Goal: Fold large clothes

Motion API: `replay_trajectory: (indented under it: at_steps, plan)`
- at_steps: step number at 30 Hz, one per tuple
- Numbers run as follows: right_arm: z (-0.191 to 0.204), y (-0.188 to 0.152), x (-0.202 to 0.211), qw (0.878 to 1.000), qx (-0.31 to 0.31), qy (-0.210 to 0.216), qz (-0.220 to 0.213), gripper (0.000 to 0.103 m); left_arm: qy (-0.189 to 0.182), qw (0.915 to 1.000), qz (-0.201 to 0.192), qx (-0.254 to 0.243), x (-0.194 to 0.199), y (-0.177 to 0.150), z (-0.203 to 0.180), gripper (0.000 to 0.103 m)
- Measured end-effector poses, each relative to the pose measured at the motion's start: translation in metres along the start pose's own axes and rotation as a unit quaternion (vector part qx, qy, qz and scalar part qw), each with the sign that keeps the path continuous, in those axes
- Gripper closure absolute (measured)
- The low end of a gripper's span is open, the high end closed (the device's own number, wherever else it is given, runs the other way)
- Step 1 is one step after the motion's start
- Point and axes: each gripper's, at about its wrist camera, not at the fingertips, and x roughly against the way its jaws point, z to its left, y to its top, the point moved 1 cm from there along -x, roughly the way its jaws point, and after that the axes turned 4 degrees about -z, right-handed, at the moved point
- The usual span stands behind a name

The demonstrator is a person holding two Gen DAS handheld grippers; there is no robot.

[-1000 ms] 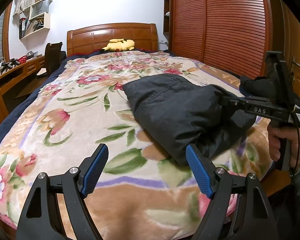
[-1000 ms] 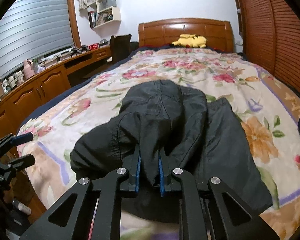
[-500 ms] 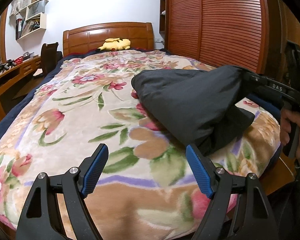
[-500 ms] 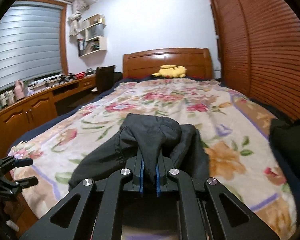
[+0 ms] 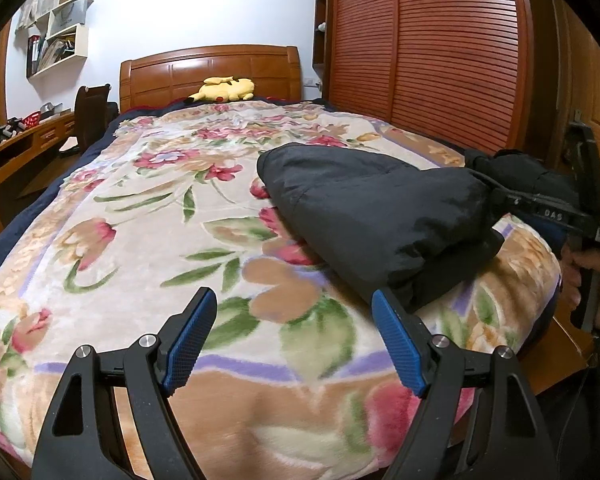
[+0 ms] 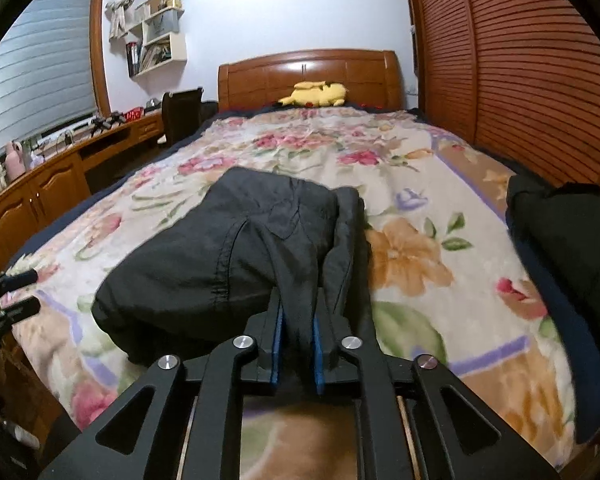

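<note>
A folded black garment (image 5: 380,216) lies on the floral blanket (image 5: 148,216) near the bed's right foot corner. My right gripper (image 6: 299,300) has a bunched fold of that black garment (image 6: 228,248) between its blue pads; its jaws are opening, with the cloth still pinched. In the left wrist view the right gripper (image 5: 496,196) comes in from the right, a hand on its handle. My left gripper (image 5: 292,294) hangs open over the blanket at the foot of the bed, nothing between its fingers, just left of the garment. The left gripper (image 6: 16,292) shows at the right view's left edge.
A second dark garment (image 6: 560,232) lies at the bed's right edge. A yellow plush toy (image 5: 224,90) rests by the wooden headboard (image 5: 208,68). Slatted wardrobe doors (image 5: 440,60) line the right side; a desk (image 6: 60,176) and chair (image 6: 180,116) stand left.
The right gripper drew the garment's pinched edge toward the bed's right foot corner; the cloth rose, then settled lower. The left gripper stayed put, open.
</note>
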Motion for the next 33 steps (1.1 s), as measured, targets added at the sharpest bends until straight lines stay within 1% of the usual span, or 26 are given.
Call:
replay_trajectory:
  at_steps: [2,3,4,6,9,12,14,19,23,24,25,27,28,29,31,32,33]
  plan:
    - [-0.002,0.004,0.009,1.000,-0.005,-0.017,-0.004,0.077,0.000,1.0000,-0.002,-0.002,0.002,0.001,-0.001,0.022]
    - [-0.002,0.008,0.017,1.000,-0.003,-0.020,-0.010,0.066,-0.001,1.0000,-0.005,-0.003,0.003,0.002,-0.001,0.022]
    - [0.000,0.008,0.023,1.000,0.001,-0.016,-0.022,0.052,-0.001,1.0000,-0.007,-0.002,0.005,0.002,0.000,0.022]
    - [0.004,0.015,0.037,0.999,0.003,-0.008,-0.045,0.044,-0.002,0.9999,-0.011,0.001,0.007,0.004,0.001,0.022]
    - [0.014,0.024,0.050,0.998,0.007,0.008,-0.064,0.043,-0.006,0.9998,-0.016,0.005,0.008,0.005,0.005,0.022]
    - [0.032,0.030,0.044,0.997,0.041,0.023,-0.061,0.043,-0.007,0.9998,-0.016,0.006,0.008,0.005,0.006,0.022]
    - [0.048,0.031,0.035,0.996,0.065,0.031,-0.051,0.043,-0.007,0.9998,-0.015,0.008,0.007,0.004,0.009,0.022]
    - [0.077,0.032,-0.014,0.993,0.112,0.038,-0.015,0.043,-0.005,0.9998,-0.015,0.012,0.004,0.005,0.020,0.022]
    - [0.068,0.033,-0.054,0.992,0.122,0.022,0.027,0.043,-0.004,0.9998,-0.017,0.014,0.003,0.007,0.029,0.022]
    - [0.065,0.034,-0.058,0.992,0.121,0.024,0.033,0.043,-0.004,0.9997,-0.017,0.014,0.002,0.007,0.031,0.022]
    - [0.059,0.028,-0.064,0.992,0.117,0.028,0.042,0.043,-0.003,0.9997,-0.017,0.014,0.001,0.008,0.034,0.022]
    - [0.050,0.020,-0.081,0.990,0.111,0.011,0.087,0.043,-0.001,0.9997,-0.019,0.013,-0.001,0.010,0.038,0.020]
    - [0.043,0.008,-0.088,0.989,0.108,0.015,0.101,0.044,-0.002,0.9997,-0.018,0.013,-0.003,0.011,0.040,0.020]
    - [0.037,0.002,-0.092,0.989,0.104,0.023,0.101,0.044,-0.003,0.9998,-0.017,0.013,-0.005,0.012,0.043,0.020]
    - [0.020,-0.004,-0.093,0.992,0.070,0.045,0.094,0.044,-0.009,0.9997,-0.013,0.016,-0.010,0.014,0.047,0.002]
    - [0.014,-0.003,-0.092,0.993,0.056,0.056,0.090,0.044,-0.010,0.9997,-0.014,0.018,-0.012,0.015,0.049,0.000]
    - [0.012,-0.002,-0.090,0.993,0.055,0.059,0.086,0.044,-0.013,0.9997,-0.013,0.019,-0.016,0.017,0.049,0.000]
